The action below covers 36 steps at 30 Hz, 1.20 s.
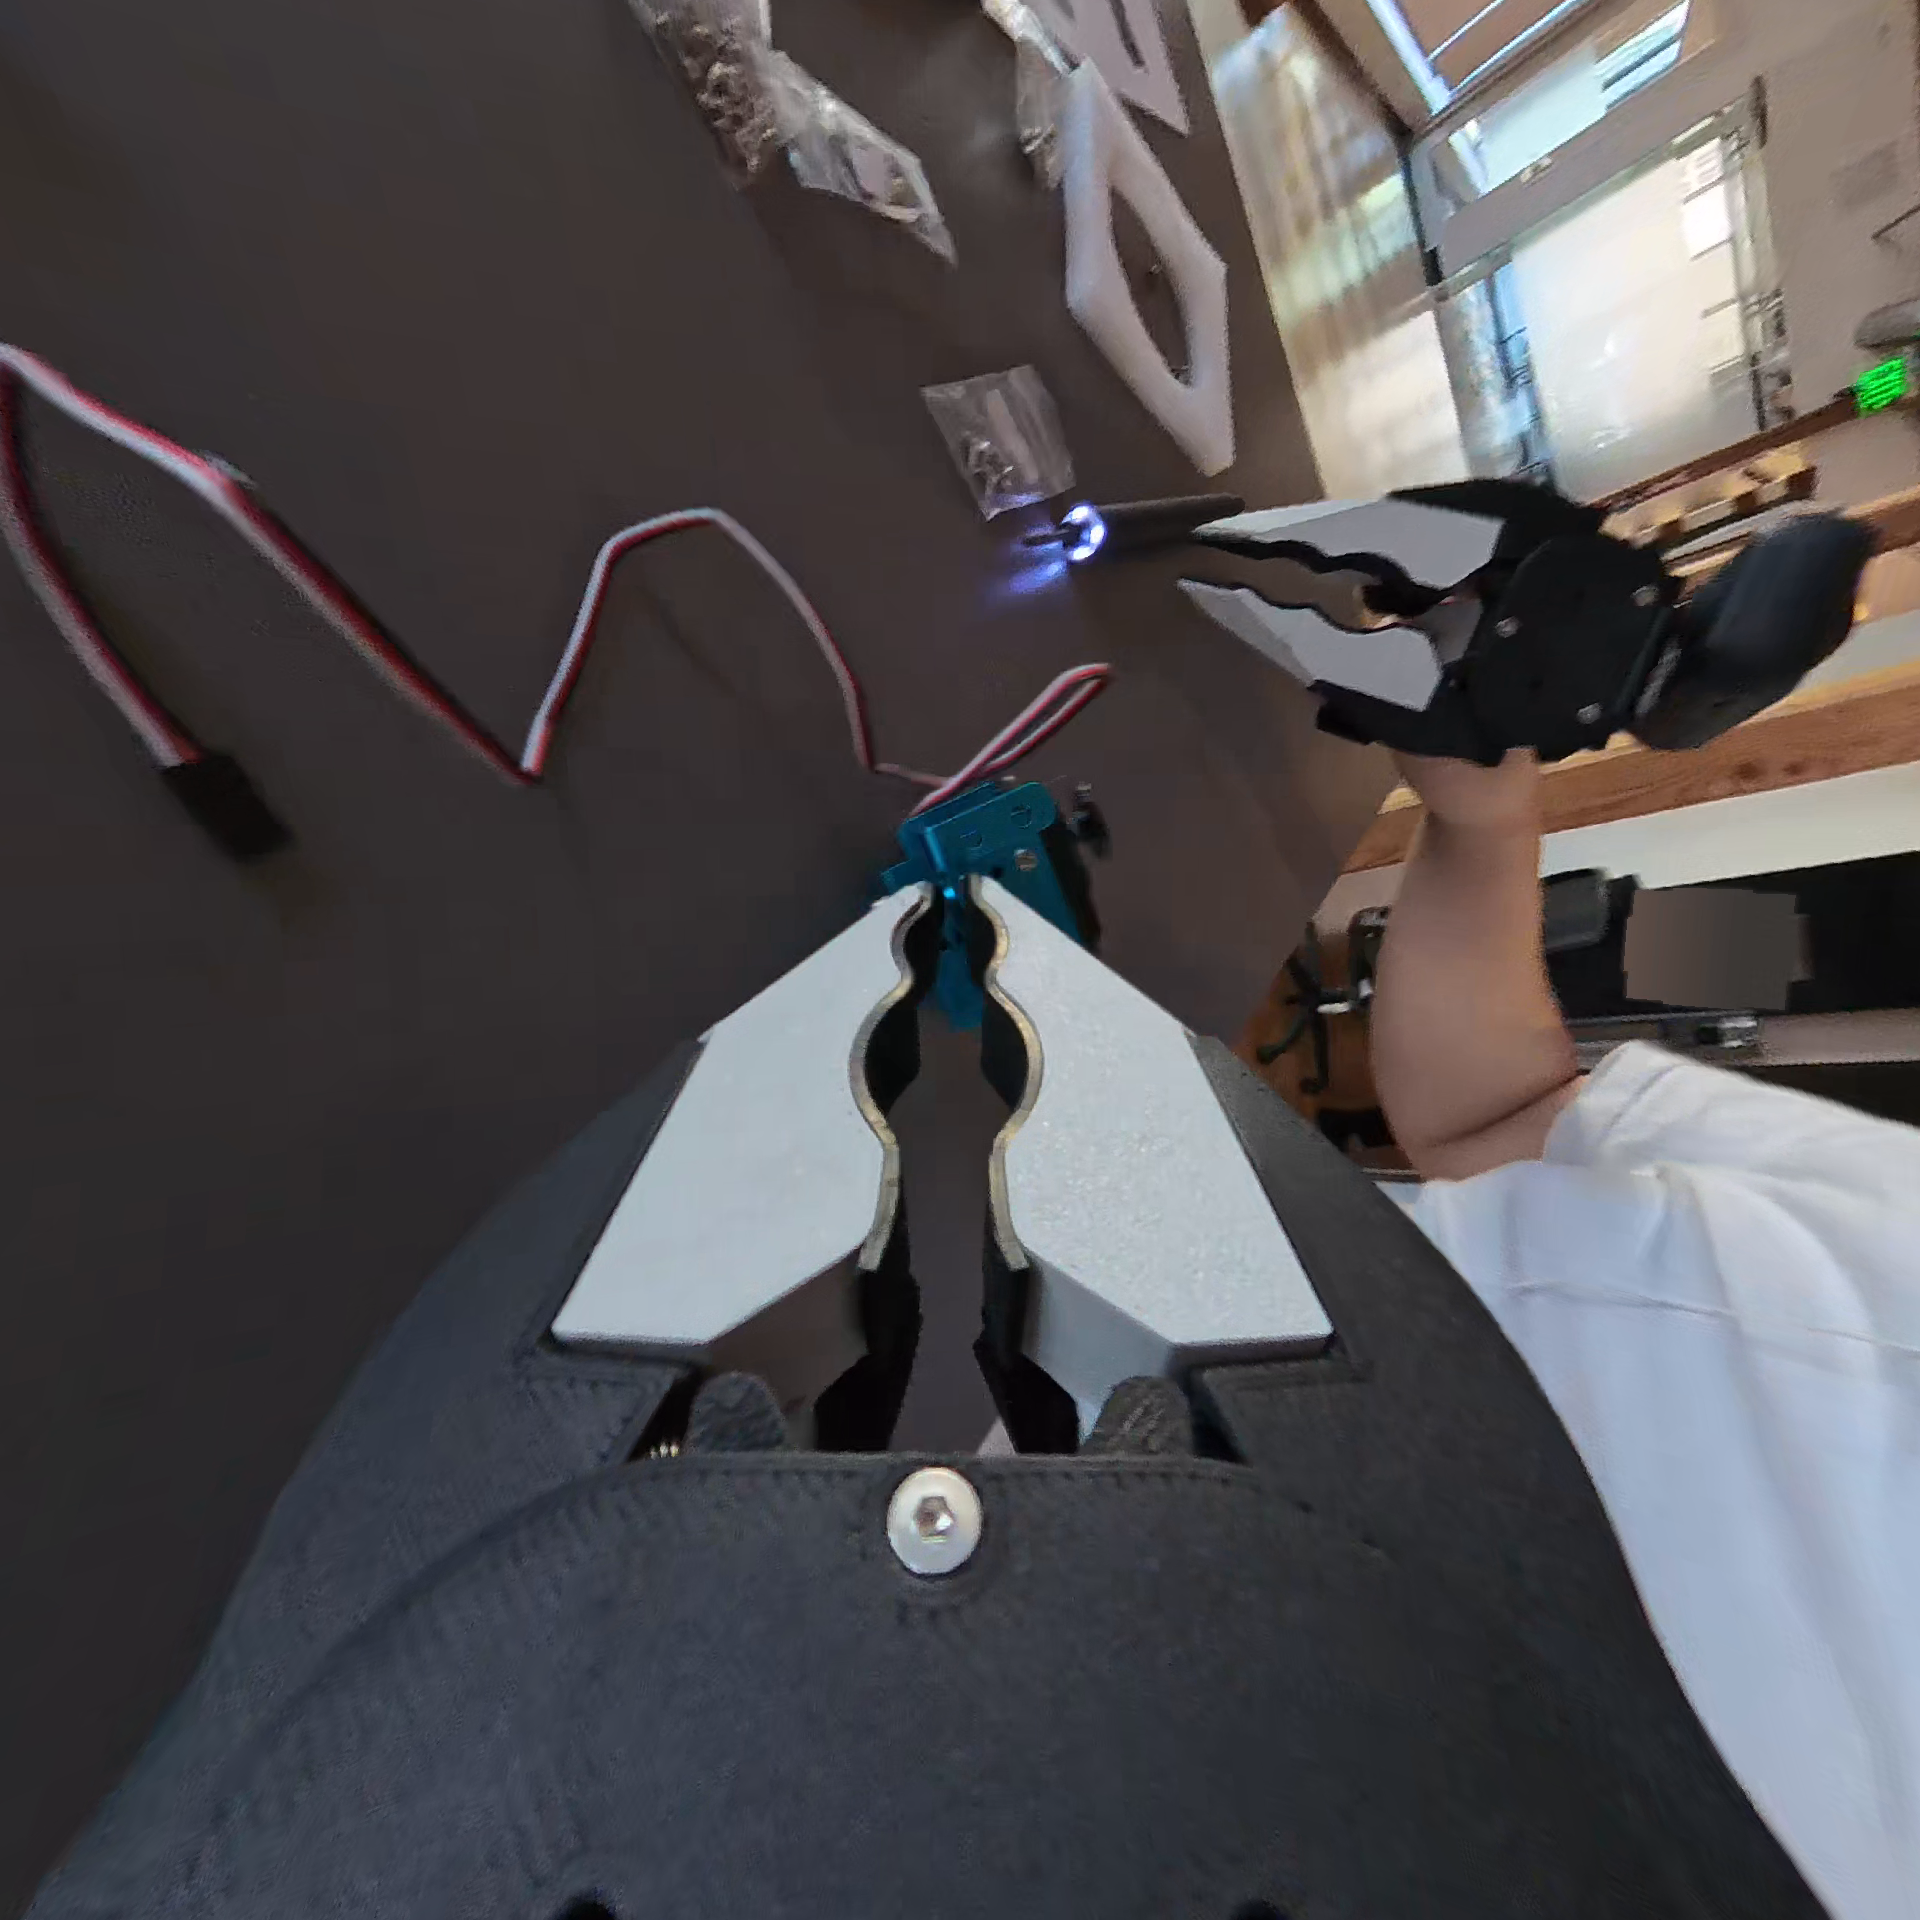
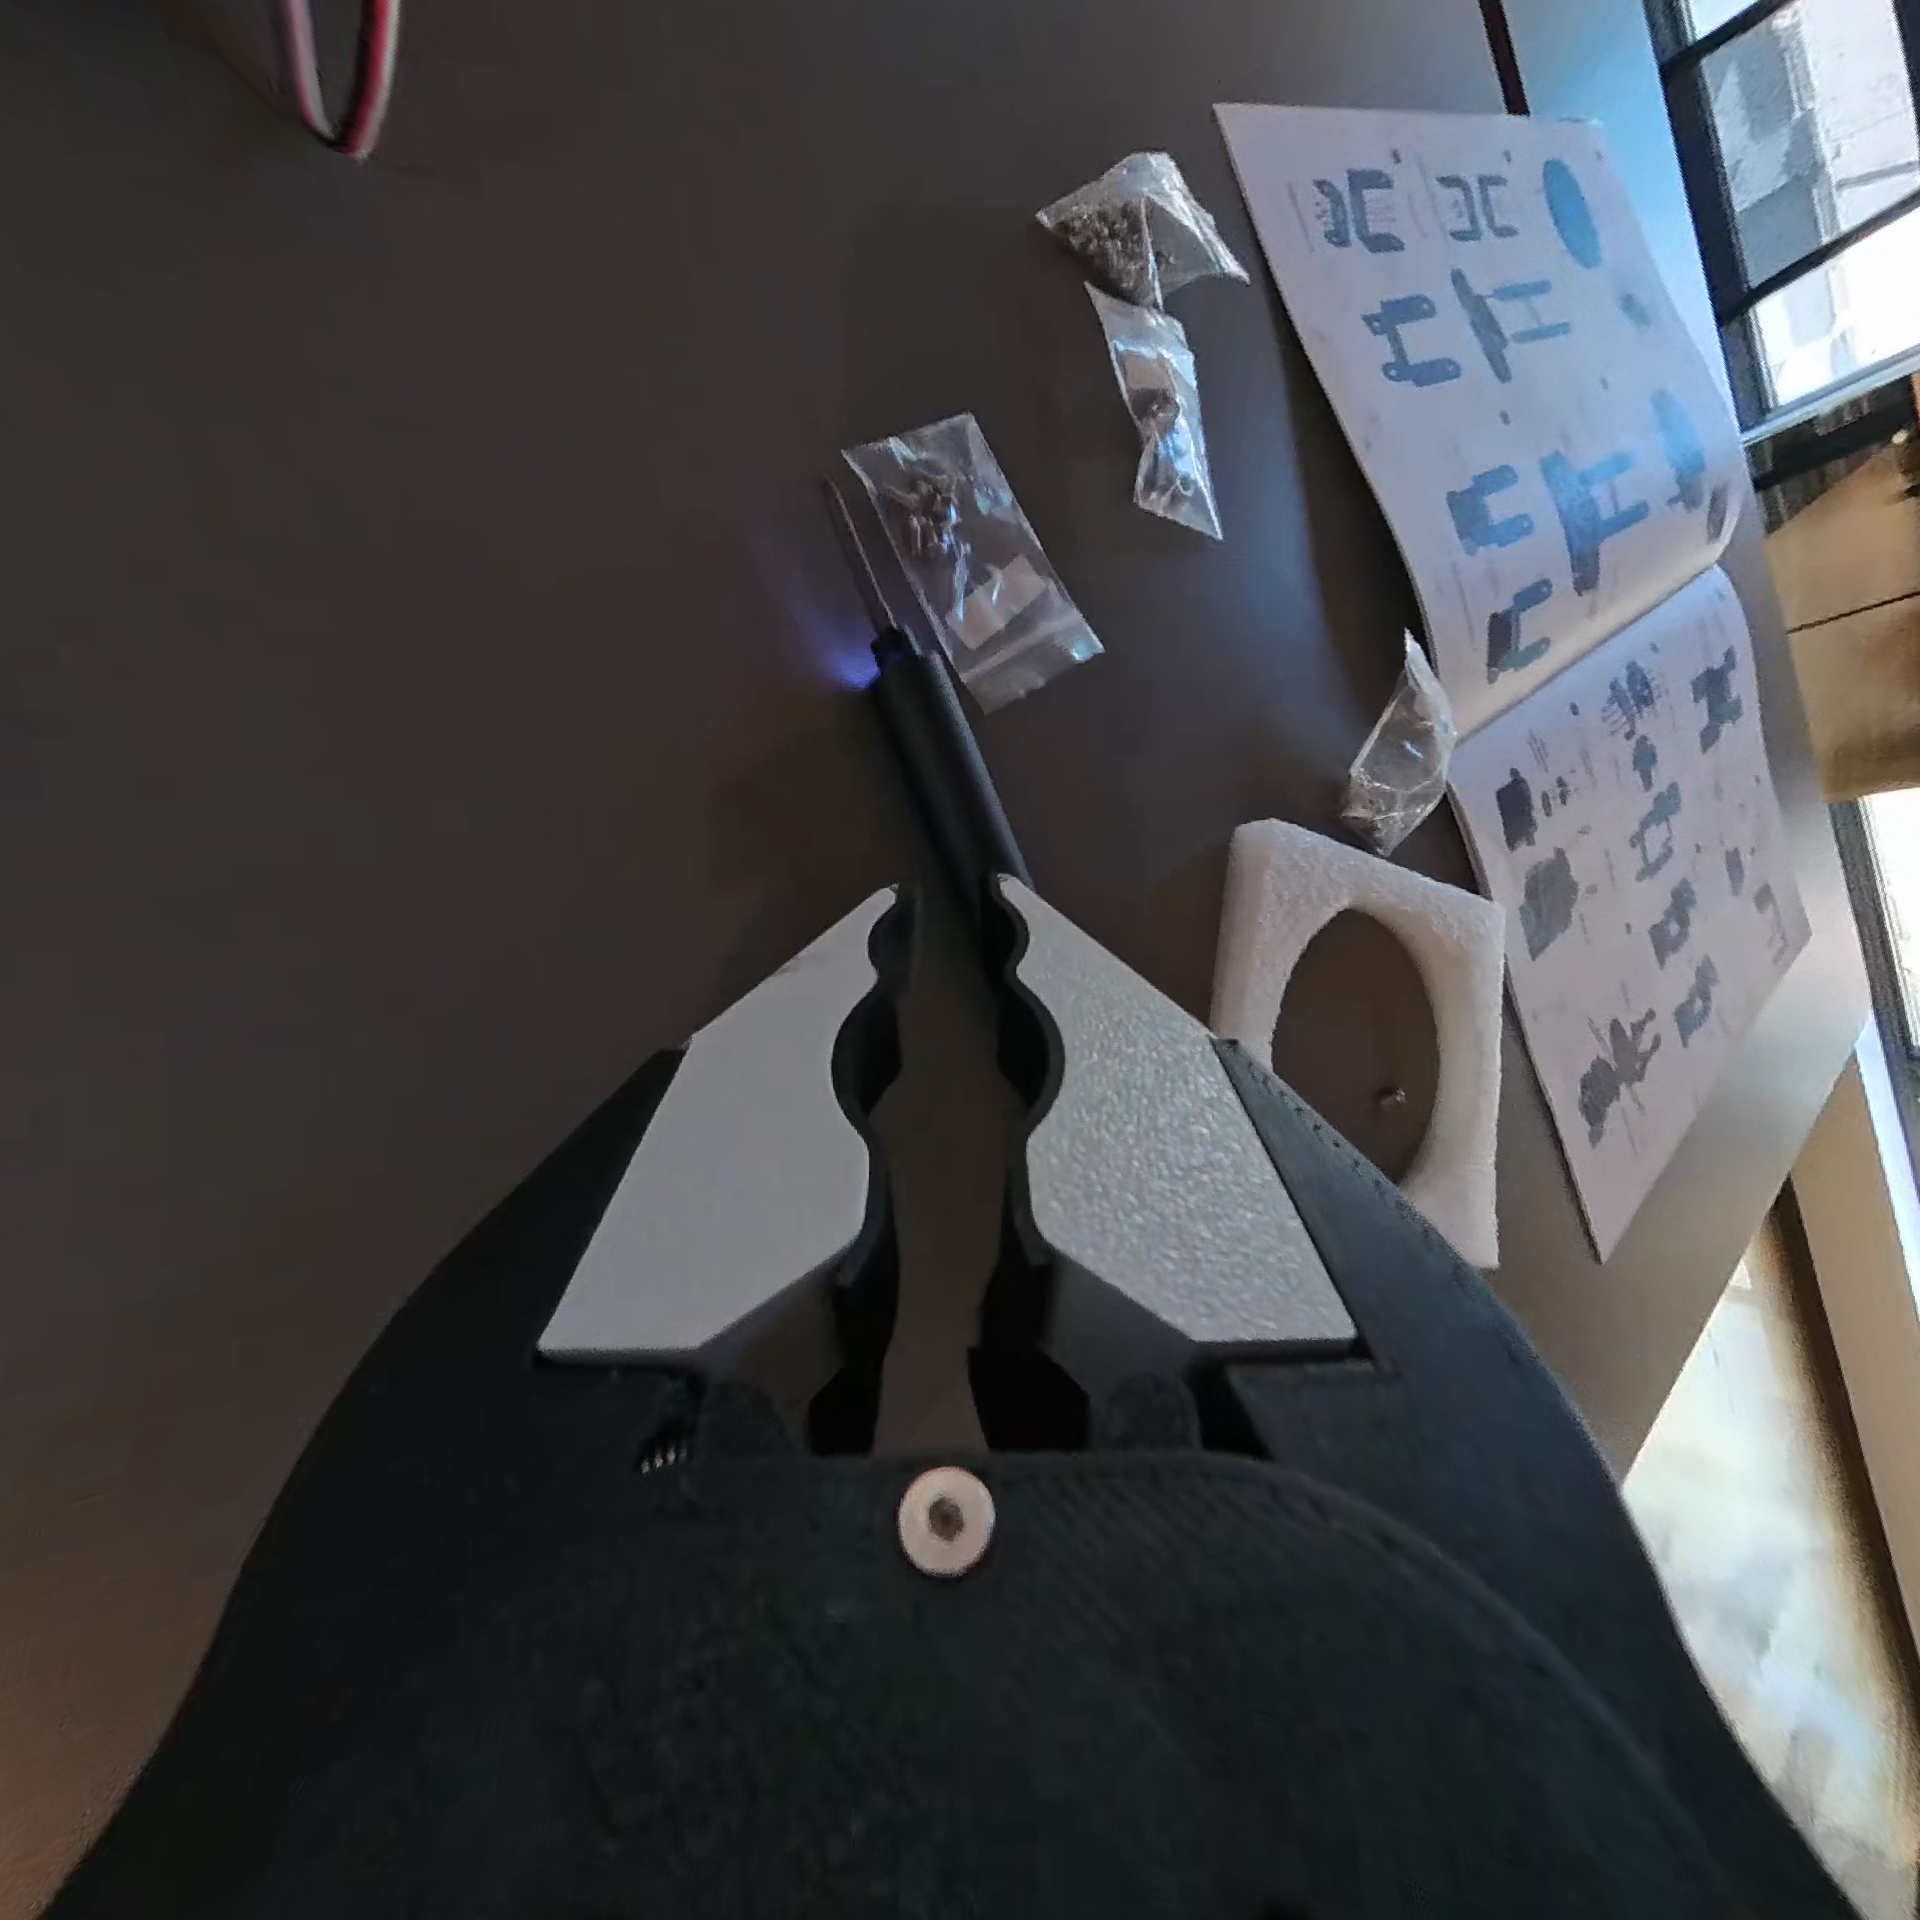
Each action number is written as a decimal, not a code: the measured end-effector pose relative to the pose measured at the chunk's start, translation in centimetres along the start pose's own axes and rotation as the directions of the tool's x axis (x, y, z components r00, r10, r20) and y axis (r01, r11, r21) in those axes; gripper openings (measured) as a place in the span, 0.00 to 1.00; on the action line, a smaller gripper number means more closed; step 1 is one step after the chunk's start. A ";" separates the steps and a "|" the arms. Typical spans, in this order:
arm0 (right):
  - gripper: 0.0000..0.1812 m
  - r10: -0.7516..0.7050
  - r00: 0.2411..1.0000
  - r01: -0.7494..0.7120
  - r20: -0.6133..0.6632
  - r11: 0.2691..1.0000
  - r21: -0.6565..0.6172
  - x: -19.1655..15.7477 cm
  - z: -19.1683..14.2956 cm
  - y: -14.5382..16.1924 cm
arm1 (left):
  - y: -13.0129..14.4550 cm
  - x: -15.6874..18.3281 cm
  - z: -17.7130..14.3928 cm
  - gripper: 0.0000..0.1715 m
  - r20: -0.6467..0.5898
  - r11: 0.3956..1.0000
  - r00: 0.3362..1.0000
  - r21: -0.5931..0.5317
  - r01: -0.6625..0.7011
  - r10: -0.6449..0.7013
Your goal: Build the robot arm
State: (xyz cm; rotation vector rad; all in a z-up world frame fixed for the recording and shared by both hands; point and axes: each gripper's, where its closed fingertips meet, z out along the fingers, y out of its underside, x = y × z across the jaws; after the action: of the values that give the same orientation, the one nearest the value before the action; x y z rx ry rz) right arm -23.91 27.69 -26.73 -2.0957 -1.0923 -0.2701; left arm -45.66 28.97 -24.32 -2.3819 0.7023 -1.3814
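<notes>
Now, left gripper (image 1: 951,883): your jaws are clamped on the blue bracket (image 1: 961,847), pinching a thin flange right at the fingertips.
Bracket: it sits just above the dark table (image 1: 416,312), with a black servo body (image 1: 1075,868) fixed to its far side; I can't tell whether it touches the tabletop.
Cable (image 1: 665,582): a red-white-black lead runs from the servo across the table to a black plug (image 1: 223,795); it lies in loose bends.
Right gripper (image 2: 951,894): your jaws are closed on a black driver (image 2: 940,769), held near its rear end; its lit tip glows blue beside a clear bag (image 2: 966,551).
Handling, bracket: stiff metal and probably light, but smooth, and your hold is narrow, so it may pivot under side load. A deeper bite on the flange would likely hold better.
Handling, driver: rigid, slim and round; it could roll or tilt between the jaws.
Handling, cable: soft and light, but it may drag or snag as you move the bracket.
Edges: the table edge lies to your right, past the foam frame (image 2: 1361,1029) and open booklet (image 2: 1558,582).
Open room: bare table spreads to your left; small parts bags (image 2: 1132,229) crowd the right.
</notes>
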 end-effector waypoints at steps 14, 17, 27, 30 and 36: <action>0.08 -0.192 0.940 0.119 0.280 0.959 0.258 -6.0 -0.1 -4.6 | 1.4 -2.5 0.5 0.03 -0.100 0.984 0.985 0.093 0.149 -0.140; 0.08 -0.243 0.919 0.138 0.312 0.936 0.325 -6.7 0.0 -5.0 | 0.2 -3.5 -1.1 0.09 -0.027 0.971 0.992 0.204 0.124 -0.121; 0.08 -0.314 0.825 0.066 0.470 0.879 0.472 -11.0 -1.1 -8.4 | 1.2 1.8 -3.0 0.20 0.130 0.903 0.992 0.425 -0.060 0.005; 0.07 -0.339 0.785 0.035 0.518 0.860 0.510 -12.2 -1.5 -9.7 | 2.0 2.1 -0.7 0.25 0.282 0.907 0.959 0.396 -0.147 0.033; 0.08 -0.432 0.772 0.063 0.467 0.782 0.620 -12.7 -1.2 -14.4 | 2.6 0.8 1.3 0.18 0.387 0.929 0.919 0.308 -0.205 0.074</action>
State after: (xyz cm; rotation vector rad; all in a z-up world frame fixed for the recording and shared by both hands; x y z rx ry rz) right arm -42.74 24.15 -24.63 -1.4751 -1.5962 0.5831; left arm -44.87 26.35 -25.70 -2.1712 0.4722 -0.8712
